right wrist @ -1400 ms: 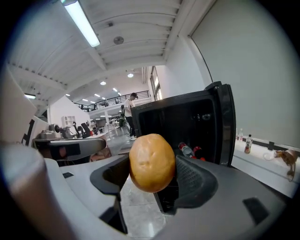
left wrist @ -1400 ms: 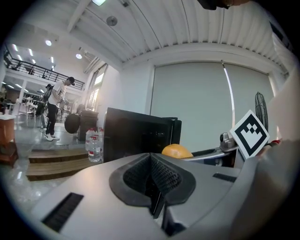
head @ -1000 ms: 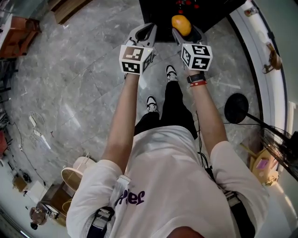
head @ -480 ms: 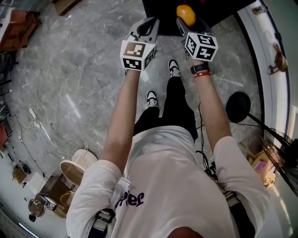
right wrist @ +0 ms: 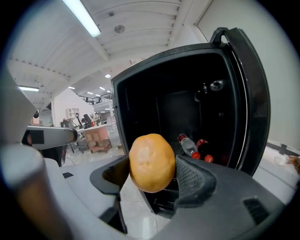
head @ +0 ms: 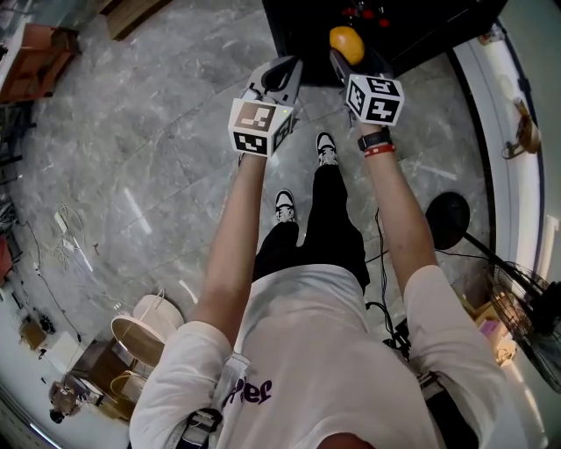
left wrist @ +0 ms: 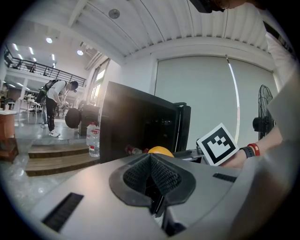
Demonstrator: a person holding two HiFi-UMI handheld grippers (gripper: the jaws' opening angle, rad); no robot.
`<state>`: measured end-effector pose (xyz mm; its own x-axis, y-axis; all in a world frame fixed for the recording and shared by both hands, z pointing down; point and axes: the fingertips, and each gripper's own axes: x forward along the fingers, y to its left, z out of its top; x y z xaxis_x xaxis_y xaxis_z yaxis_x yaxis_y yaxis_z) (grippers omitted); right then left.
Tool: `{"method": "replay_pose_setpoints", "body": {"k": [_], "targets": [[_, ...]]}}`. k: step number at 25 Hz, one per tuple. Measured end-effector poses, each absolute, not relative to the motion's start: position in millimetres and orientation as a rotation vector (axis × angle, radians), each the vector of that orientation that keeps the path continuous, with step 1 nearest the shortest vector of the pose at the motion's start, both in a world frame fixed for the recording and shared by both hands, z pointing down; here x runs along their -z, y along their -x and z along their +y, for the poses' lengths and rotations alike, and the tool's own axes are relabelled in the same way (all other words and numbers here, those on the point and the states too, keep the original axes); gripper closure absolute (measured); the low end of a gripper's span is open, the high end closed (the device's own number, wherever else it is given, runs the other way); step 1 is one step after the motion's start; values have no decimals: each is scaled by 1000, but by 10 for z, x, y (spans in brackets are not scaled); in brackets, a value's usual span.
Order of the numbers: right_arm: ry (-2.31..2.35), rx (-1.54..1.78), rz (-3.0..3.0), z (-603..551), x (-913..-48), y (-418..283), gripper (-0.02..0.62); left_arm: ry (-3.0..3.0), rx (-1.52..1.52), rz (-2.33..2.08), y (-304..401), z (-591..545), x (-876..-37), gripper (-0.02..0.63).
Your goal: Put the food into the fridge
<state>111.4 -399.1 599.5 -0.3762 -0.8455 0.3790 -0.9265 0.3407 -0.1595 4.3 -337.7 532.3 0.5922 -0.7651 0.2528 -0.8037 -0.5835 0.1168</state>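
Observation:
A yellow-orange round fruit (right wrist: 151,162) sits between the pads of my right gripper (right wrist: 152,180), which is shut on it. In the head view the fruit (head: 345,44) and right gripper (head: 351,56) are at the front edge of the black fridge (head: 412,26). The fridge (right wrist: 187,98) stands open just ahead, its door (right wrist: 253,93) swung to the right, with red-capped bottles (right wrist: 190,146) lying inside. My left gripper (head: 279,74) hovers beside the right one. Its jaws (left wrist: 151,180) are shut and hold nothing. The fruit (left wrist: 160,151) shows past them.
A standing fan's round black base (head: 447,210) and head (head: 530,329) are at the right on the grey marble floor. Cables (head: 66,241) and a white bin (head: 145,324) lie at the left. A person (left wrist: 54,105) bends far off, near a water bottle (left wrist: 93,140) on steps.
Both grippers have moved forward and a little down toward the fridge's opening, the fruit still in the right one. The person's feet have stepped closer to the fridge.

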Motion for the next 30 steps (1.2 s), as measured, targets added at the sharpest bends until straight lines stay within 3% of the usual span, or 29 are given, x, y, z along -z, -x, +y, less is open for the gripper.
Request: {"method": "replay_pose_setpoints", "body": {"k": [30], "targets": [[-1510,-575,-2302,-4990,-6703,-718,276,-2584,-240,-1261,243,-3966,-5604,588]]}}
